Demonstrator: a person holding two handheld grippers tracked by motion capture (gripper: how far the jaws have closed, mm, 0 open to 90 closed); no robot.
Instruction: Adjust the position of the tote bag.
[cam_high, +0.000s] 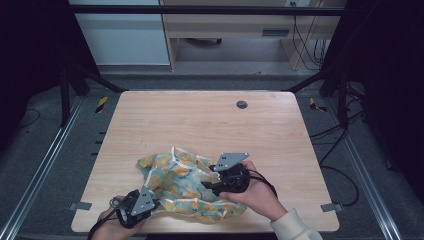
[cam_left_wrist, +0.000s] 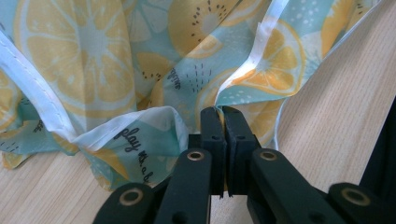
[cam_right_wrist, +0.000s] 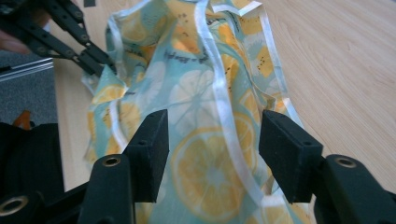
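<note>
A crumpled cloth (cam_high: 185, 182) printed with yellow lemon slices on pale teal, trimmed in white, lies near the table's front edge. My left gripper (cam_high: 156, 201) sits at the cloth's front left corner, held by a hand. In the left gripper view its jaws (cam_left_wrist: 223, 112) are pressed together on a fold of the cloth (cam_left_wrist: 93, 70). My right gripper (cam_high: 207, 181) hovers over the cloth's right side, held by a hand in a cream sleeve. Its jaws (cam_right_wrist: 212, 135) stand apart above the cloth (cam_right_wrist: 205, 93), with a white hem running between them untouched. The left gripper (cam_right_wrist: 105, 65) also appears pinching the far edge.
The wooden table (cam_high: 200, 120) has a round grey cable hole (cam_high: 241, 104) near its far edge. Metal rails run along both sides on the grey floor. A desk and cables stand beyond the table.
</note>
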